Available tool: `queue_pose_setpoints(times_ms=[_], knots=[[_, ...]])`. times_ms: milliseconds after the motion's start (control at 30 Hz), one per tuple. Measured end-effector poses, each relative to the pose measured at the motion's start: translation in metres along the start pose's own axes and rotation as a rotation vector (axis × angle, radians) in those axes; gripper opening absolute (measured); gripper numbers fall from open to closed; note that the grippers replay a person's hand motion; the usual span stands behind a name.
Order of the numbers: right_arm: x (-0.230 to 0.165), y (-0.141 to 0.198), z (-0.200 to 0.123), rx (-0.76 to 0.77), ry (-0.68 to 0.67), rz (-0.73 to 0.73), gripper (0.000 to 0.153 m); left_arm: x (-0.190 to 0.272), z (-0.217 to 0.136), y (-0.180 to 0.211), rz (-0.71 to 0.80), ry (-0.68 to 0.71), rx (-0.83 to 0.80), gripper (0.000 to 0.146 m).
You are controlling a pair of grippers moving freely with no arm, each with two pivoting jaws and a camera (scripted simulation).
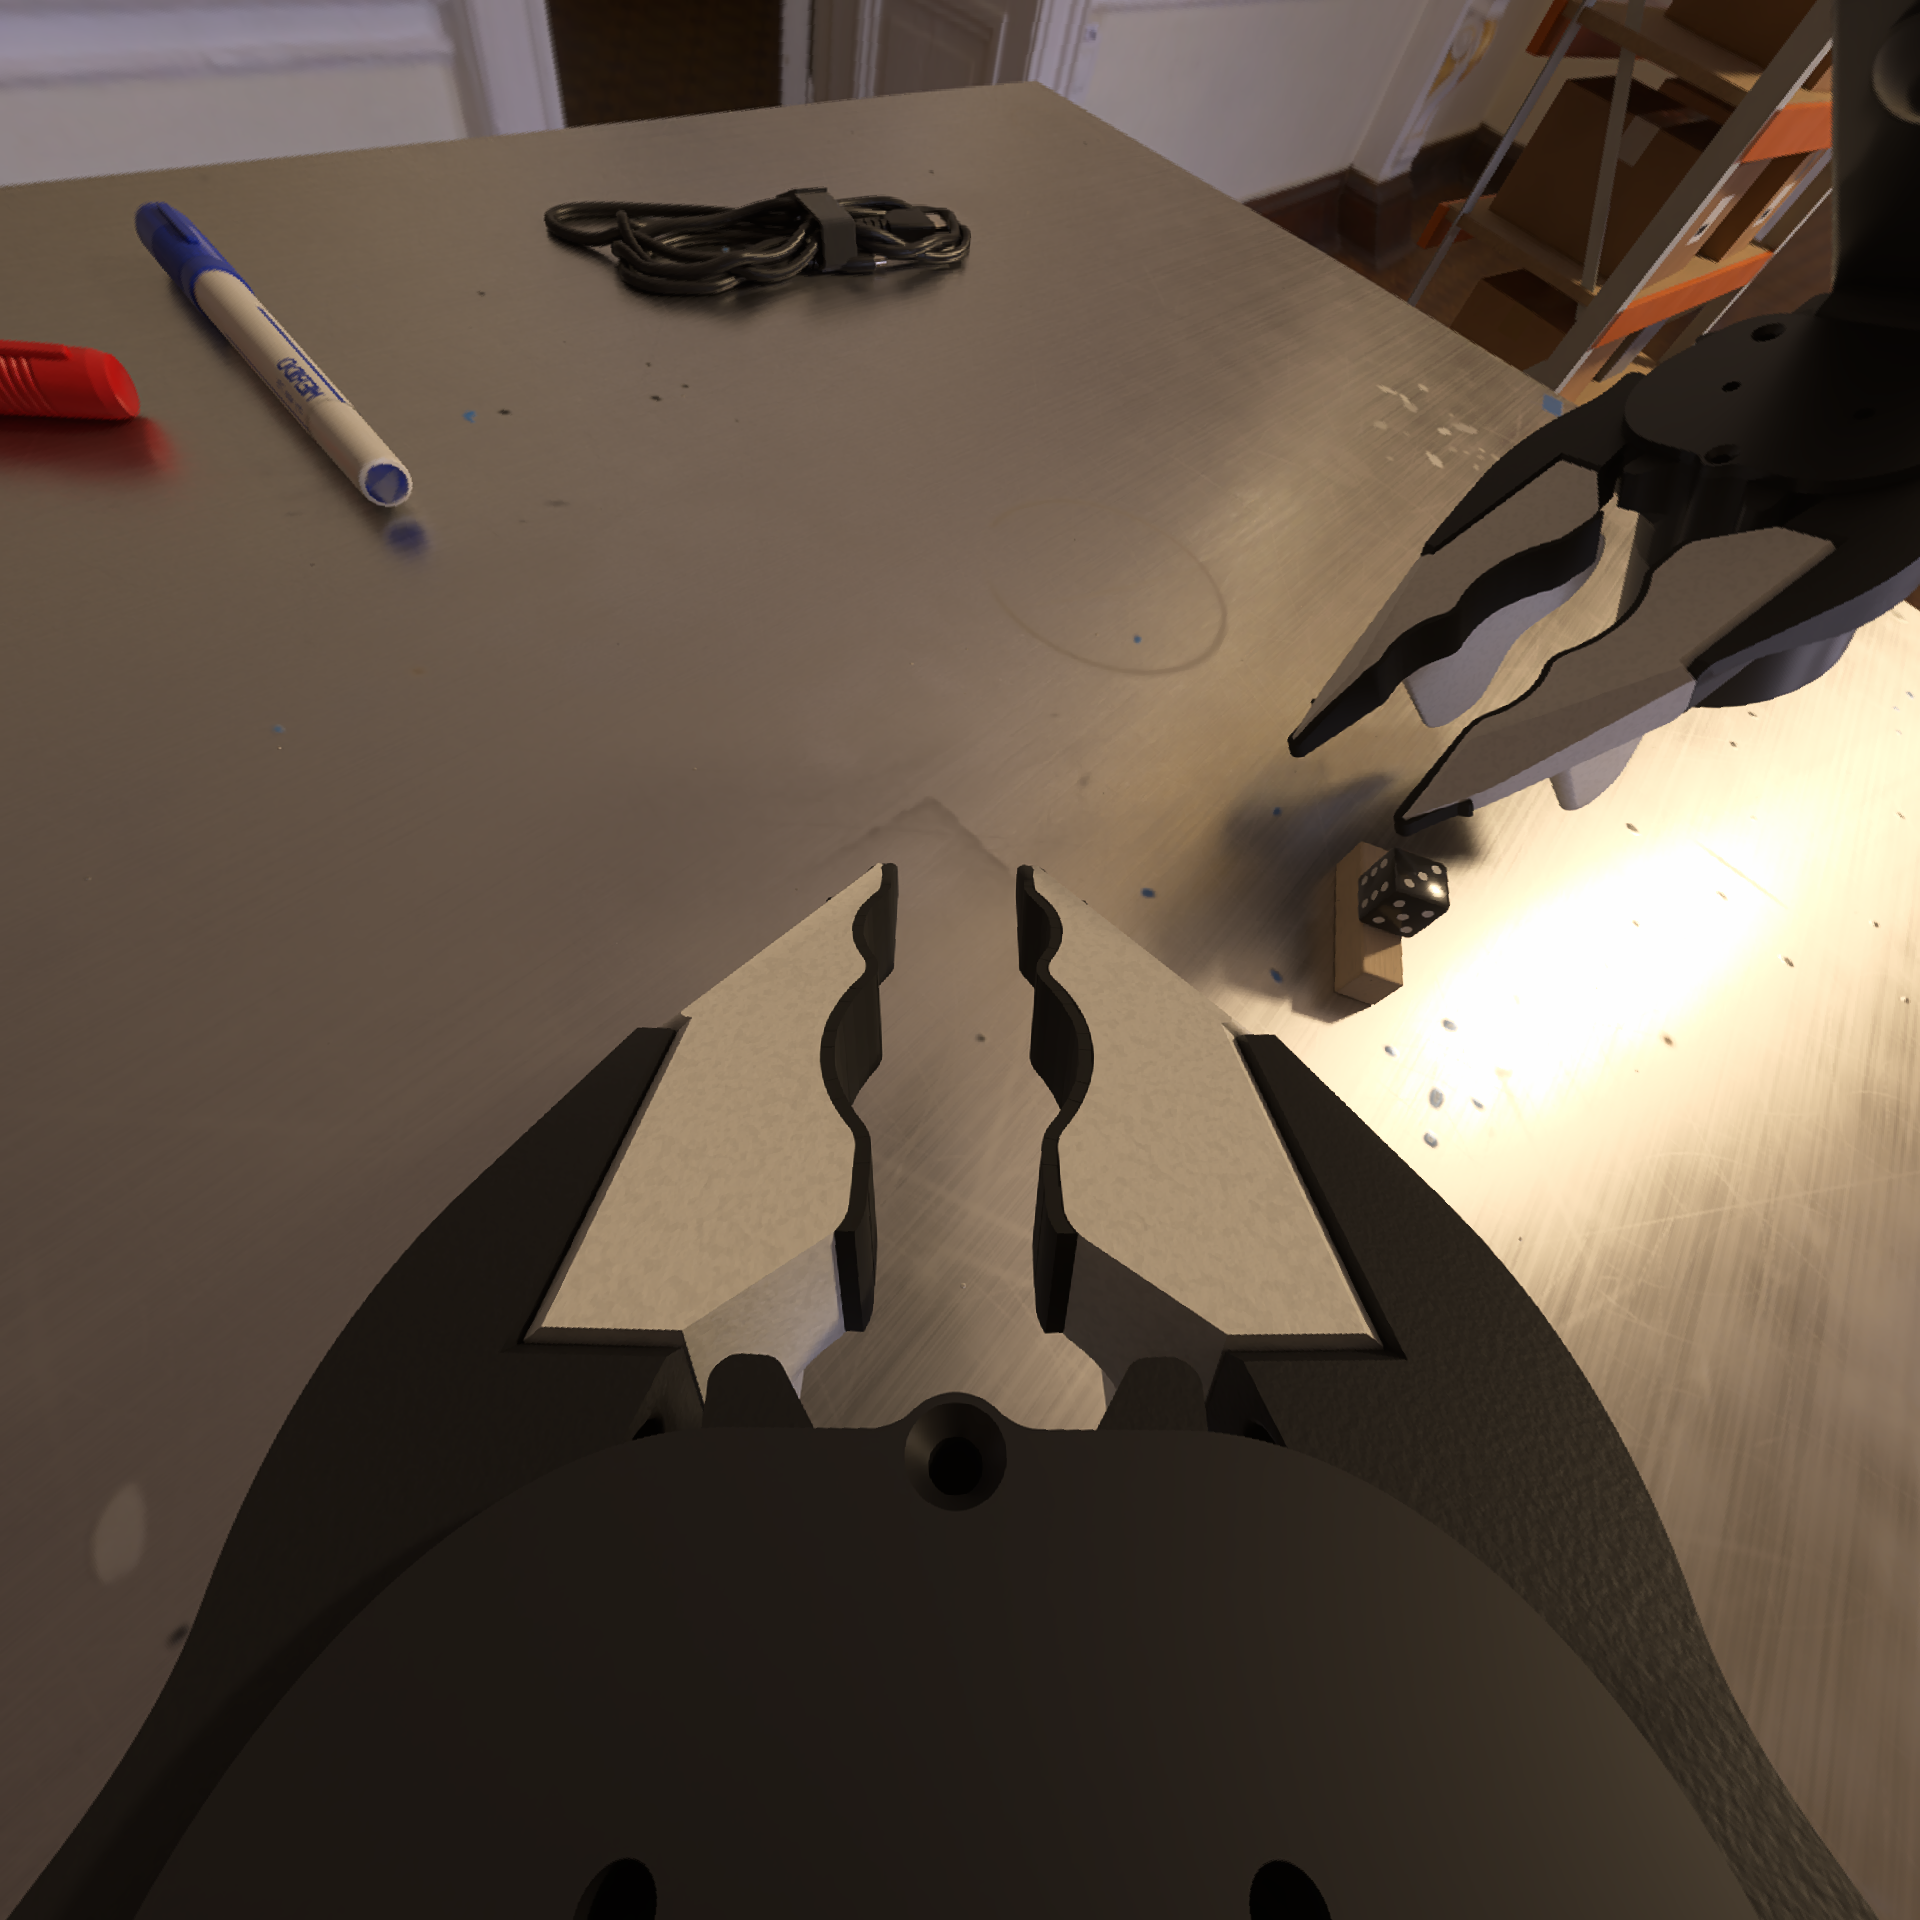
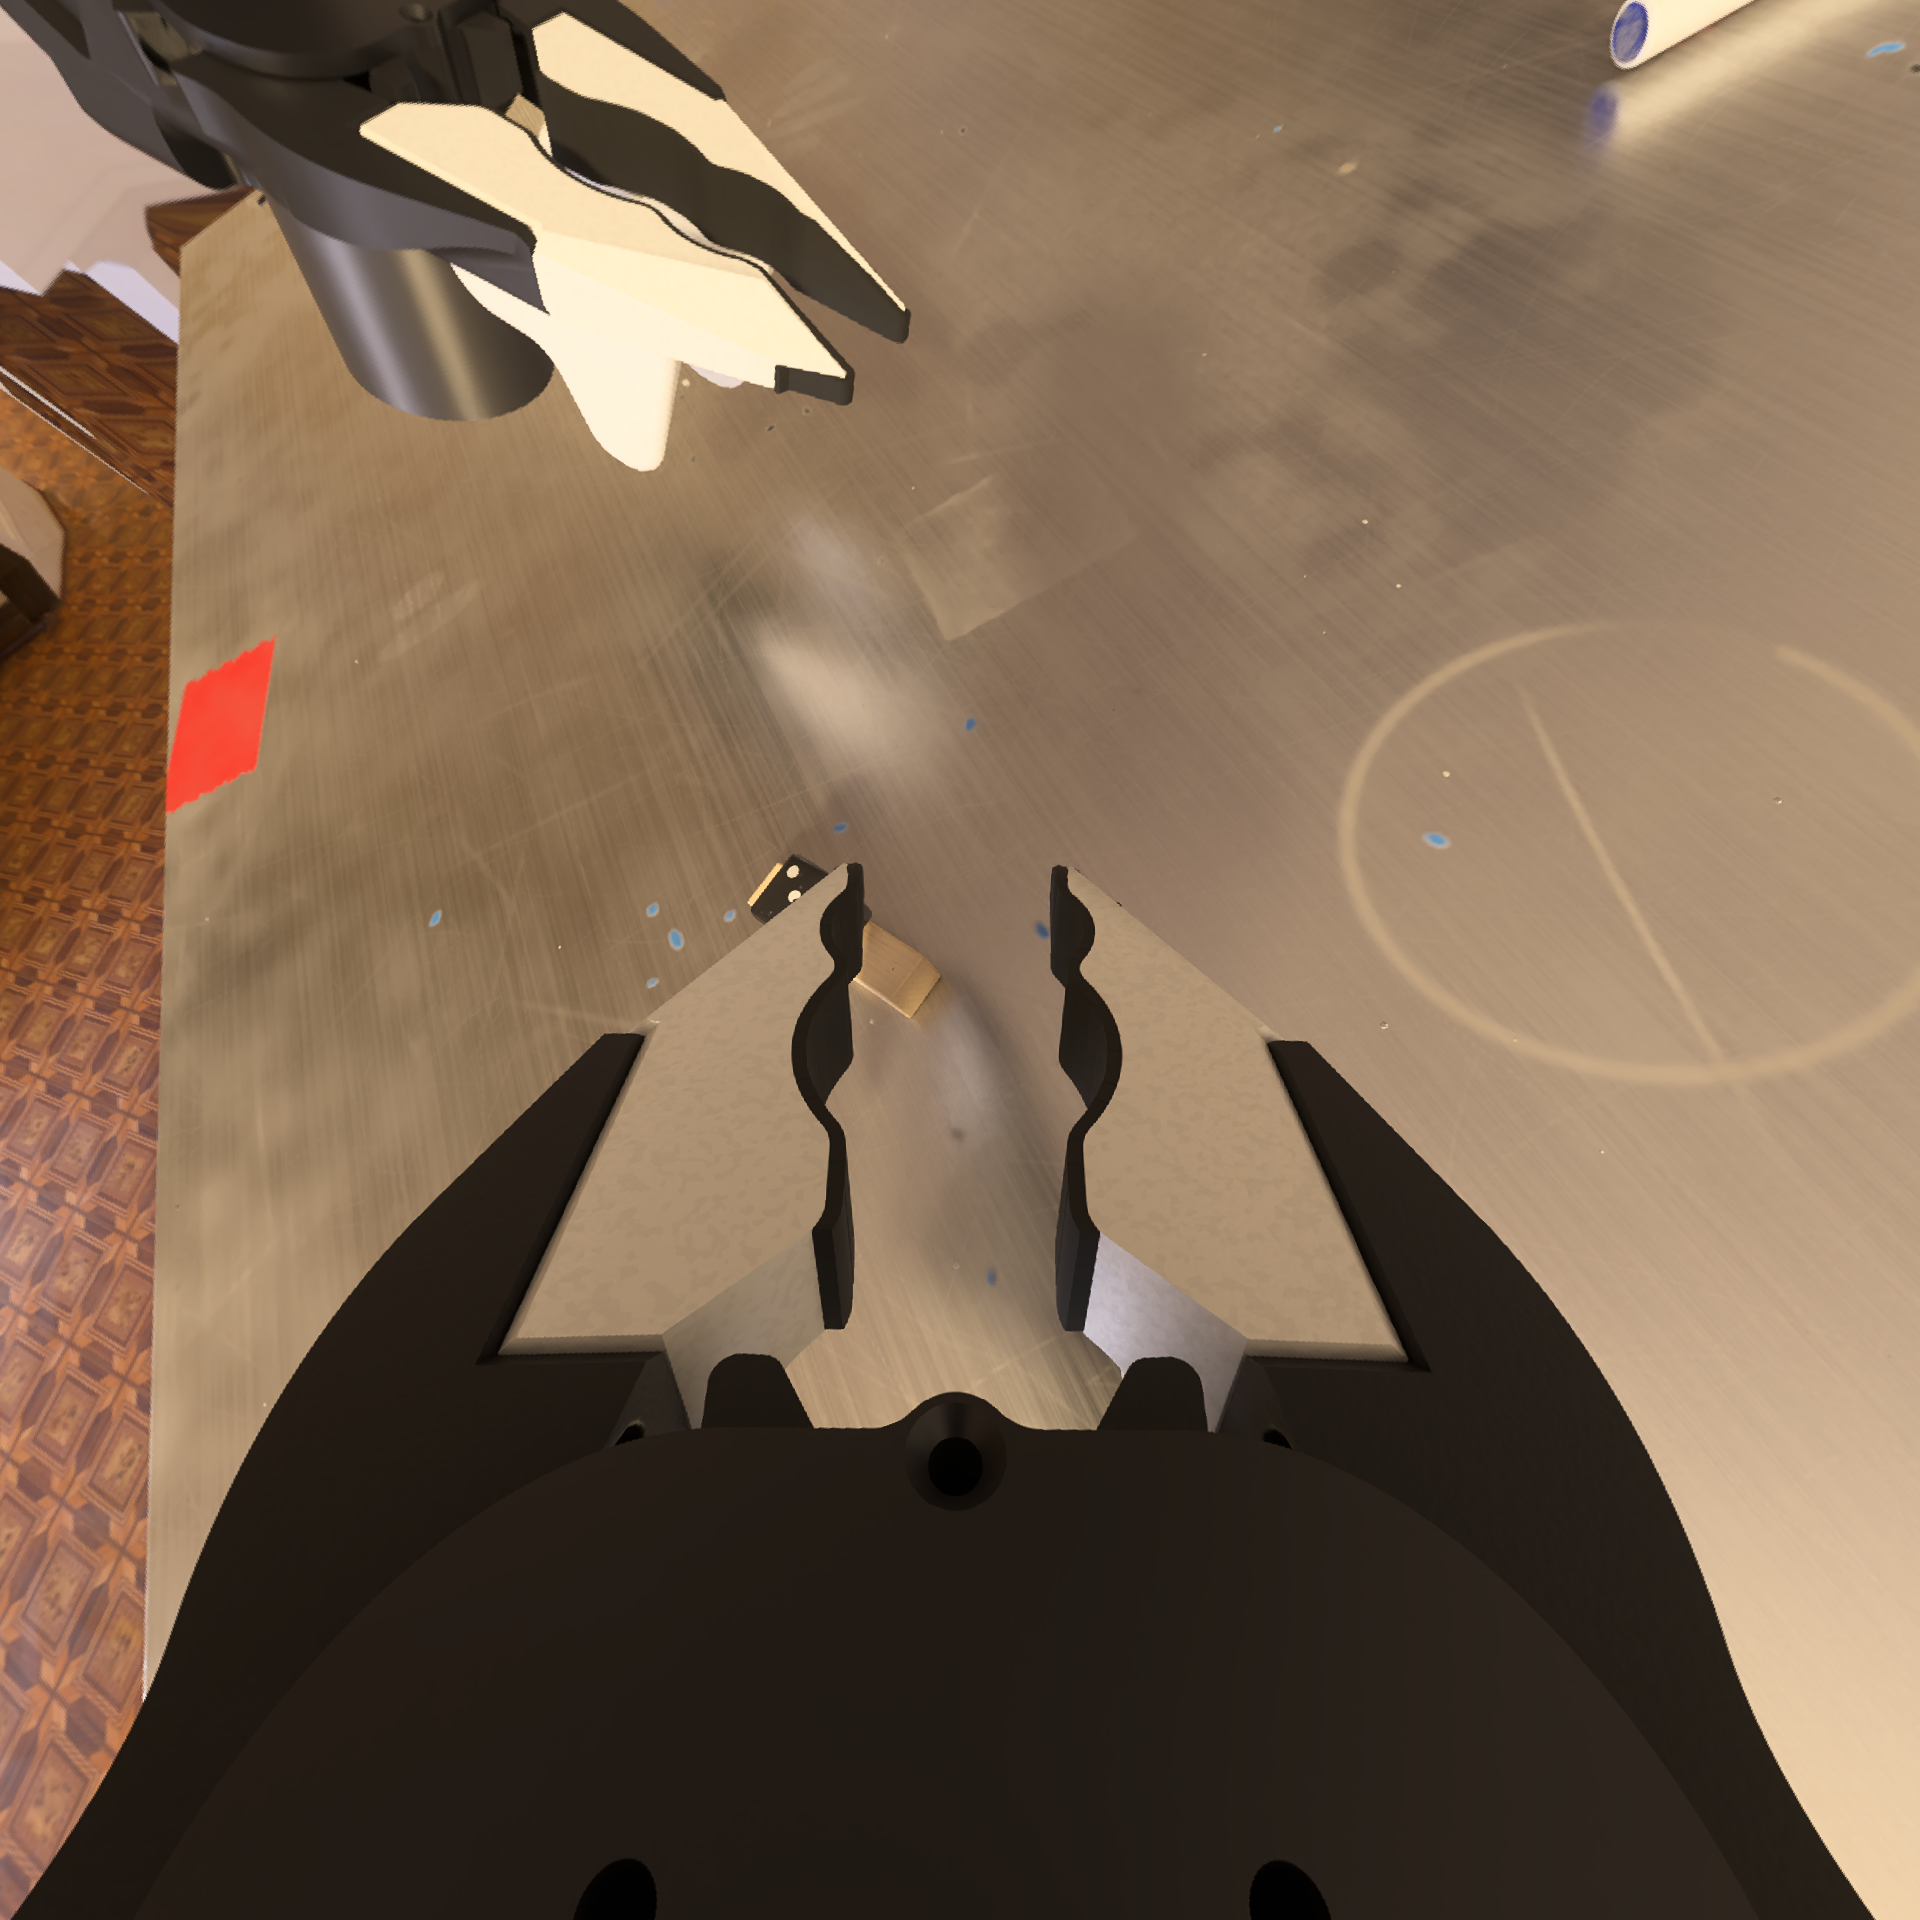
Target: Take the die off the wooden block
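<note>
A black die (image 1: 1403, 891) with white pips sits on a small pale wooden block (image 1: 1374, 964) on the metal table (image 1: 727, 644), at the right in the left wrist view. My right gripper (image 1: 1349, 781) hovers open just above the die, one fingertip nearly touching it. In the right wrist view the die (image 2: 787, 885) is mostly hidden behind the left finger of my right gripper (image 2: 956, 883), and the block (image 2: 899, 977) shows between the fingers. My left gripper (image 1: 956, 883) is open and empty, left of the block; it also shows in the right wrist view (image 2: 878, 358).
A blue-capped white marker (image 1: 270, 348), a red marker cap (image 1: 62, 379) and a bundled black cable (image 1: 758, 241) lie at the far side. The marker's end (image 2: 1662, 26) shows top right. A red patch (image 2: 220, 722) marks the table's left edge, with parquet floor (image 2: 73, 1039) beyond.
</note>
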State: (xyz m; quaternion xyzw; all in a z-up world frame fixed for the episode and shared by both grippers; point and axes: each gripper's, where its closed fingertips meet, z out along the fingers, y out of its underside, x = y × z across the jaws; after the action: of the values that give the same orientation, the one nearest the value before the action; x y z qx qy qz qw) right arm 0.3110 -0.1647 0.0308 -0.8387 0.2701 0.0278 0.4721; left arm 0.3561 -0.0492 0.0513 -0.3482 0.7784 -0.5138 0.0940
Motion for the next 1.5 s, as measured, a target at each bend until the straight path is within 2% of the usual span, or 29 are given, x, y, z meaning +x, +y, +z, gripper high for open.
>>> queue_pose_setpoints(times_ms=[167, 367, 633, 1500], knots=[[-0.001, 0.000, 0.000, -0.002, -0.013, 0.008, 0.036, -0.002, 0.001, 0.001, -0.019, 0.004, -0.005, 0.024], [-0.002, -0.014, -0.003, 0.102, -0.120, 0.131, 0.037, -0.004, 0.001, 0.000, -0.054, 0.019, -0.004, 0.025], [-0.007, -0.012, 0.002, 0.070, -0.097, 0.072, 0.037, -0.006, 0.001, 0.000, -0.075, 0.019, -0.001, 0.027], [-0.004, -0.012, 0.002, 0.071, -0.061, 0.054, 0.036, -0.011, 0.002, -0.003, -0.132, 0.040, 0.012, 0.033]])
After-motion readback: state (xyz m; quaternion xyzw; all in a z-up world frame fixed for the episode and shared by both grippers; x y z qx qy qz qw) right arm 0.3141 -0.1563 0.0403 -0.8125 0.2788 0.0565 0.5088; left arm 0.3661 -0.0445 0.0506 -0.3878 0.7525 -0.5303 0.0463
